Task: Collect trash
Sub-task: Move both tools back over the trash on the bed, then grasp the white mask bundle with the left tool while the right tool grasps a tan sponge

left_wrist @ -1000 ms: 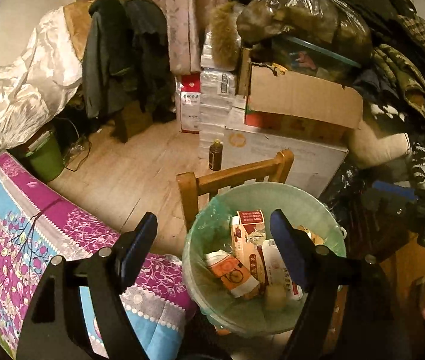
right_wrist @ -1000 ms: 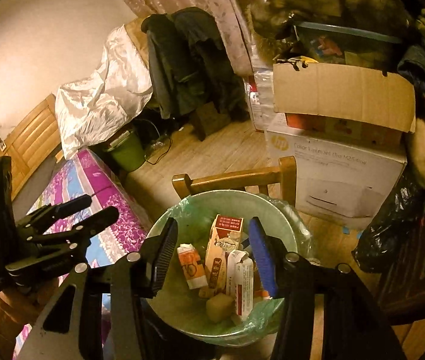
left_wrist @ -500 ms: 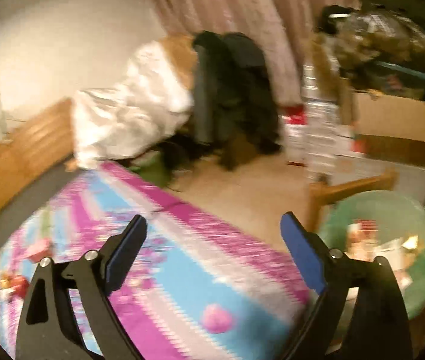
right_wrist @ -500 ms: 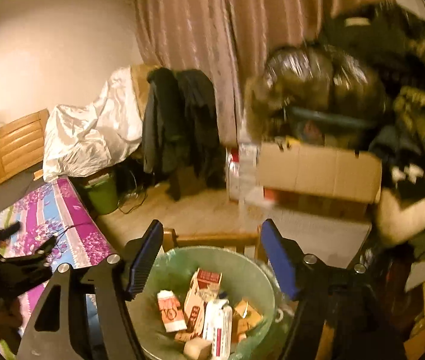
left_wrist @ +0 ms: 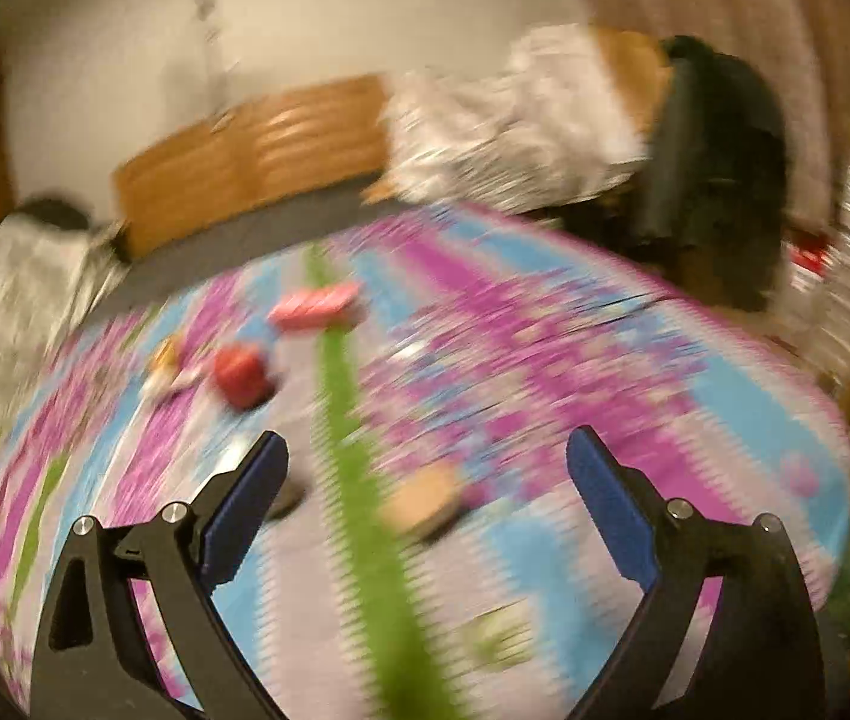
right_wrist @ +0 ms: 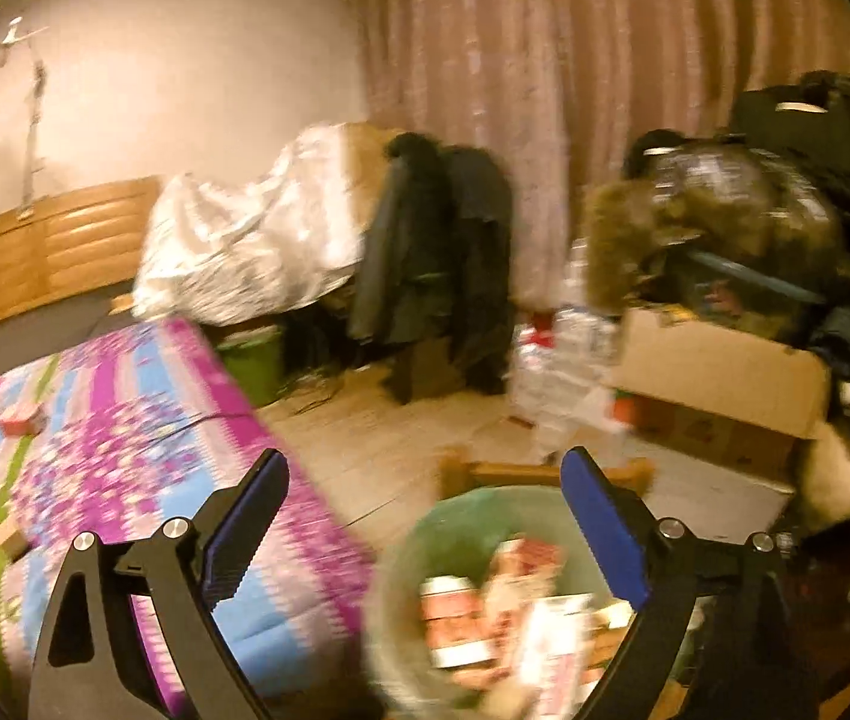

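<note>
Landmark: bedspread (left_wrist: 545,360), purple, blue and green pattern.

Left gripper (left_wrist: 425,468): over the bedspread, jaws standing wide, nothing between them.

Right gripper (right_wrist: 425,498): jaws opening wide, nothing held; beside the bedspread's edge, above the bin.

Trash on the bedspread, left view, all blurred: pink box (left_wrist: 317,306) toward the far side; red round item (left_wrist: 242,375) near it; tan flat piece (left_wrist: 425,495) nearest the left gripper; small pale scrap (left_wrist: 170,369) beside the red item.

Bin (right_wrist: 461,516): green-lined, off the bedspread's corner on a wooden chair, already holding cartons (right_wrist: 455,618).

Step, judged: reach for another pickup, both tools empty.

Next move, judged: settle the left gripper over one piece, likely the tan one, then close
</note>
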Demonstrator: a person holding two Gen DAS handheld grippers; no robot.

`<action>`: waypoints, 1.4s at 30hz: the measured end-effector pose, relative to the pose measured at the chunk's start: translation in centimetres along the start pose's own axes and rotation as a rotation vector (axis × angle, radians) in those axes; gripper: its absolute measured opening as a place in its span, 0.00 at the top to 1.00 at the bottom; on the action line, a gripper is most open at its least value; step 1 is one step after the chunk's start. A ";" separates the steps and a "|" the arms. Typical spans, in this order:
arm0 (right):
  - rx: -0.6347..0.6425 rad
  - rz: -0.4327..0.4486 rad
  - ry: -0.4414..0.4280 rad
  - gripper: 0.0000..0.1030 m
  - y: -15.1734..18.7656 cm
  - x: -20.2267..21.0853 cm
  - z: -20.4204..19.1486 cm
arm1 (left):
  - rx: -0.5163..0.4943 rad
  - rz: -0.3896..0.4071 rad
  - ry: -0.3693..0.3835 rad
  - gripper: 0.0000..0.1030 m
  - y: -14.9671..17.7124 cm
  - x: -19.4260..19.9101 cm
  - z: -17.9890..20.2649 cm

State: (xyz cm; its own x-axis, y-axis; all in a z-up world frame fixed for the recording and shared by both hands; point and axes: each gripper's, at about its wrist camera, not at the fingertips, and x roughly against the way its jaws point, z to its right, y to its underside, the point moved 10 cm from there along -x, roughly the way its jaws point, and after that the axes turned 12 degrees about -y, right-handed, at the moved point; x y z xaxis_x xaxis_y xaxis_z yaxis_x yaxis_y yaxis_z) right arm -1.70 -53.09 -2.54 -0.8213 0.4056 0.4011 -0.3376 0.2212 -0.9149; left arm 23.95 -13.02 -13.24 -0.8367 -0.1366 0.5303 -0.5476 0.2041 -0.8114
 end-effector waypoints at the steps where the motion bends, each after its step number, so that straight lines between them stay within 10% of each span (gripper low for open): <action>1: 0.011 -0.015 -0.032 0.11 0.3 -0.7 -1.7 | 0.020 -0.018 -0.011 0.12 0.7 -0.4 -1.3; 11: 0.228 -0.241 -0.449 0.11 5.2 -5.9 -23.2 | 0.118 -0.180 -0.060 0.23 7.8 -5.3 -15.4; 20: 0.317 -0.414 -0.694 0.11 11.0 -6.8 -36.6 | 0.073 -0.209 0.056 0.34 8.5 -8.0 -15.7; 42: 0.276 -0.529 -0.771 0.11 12.8 -11.9 -41.9 | 0.000 -0.245 0.210 0.53 7.8 -13.6 -14.3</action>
State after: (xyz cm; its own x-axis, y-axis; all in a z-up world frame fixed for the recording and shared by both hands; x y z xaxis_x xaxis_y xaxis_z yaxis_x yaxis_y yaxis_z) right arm 23.03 -17.92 -17.13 -0.5752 -0.3997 0.7138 -0.7646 -0.0474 -0.6427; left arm 31.02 4.28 -23.30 -0.6624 0.0215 0.7488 -0.7326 0.1900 -0.6536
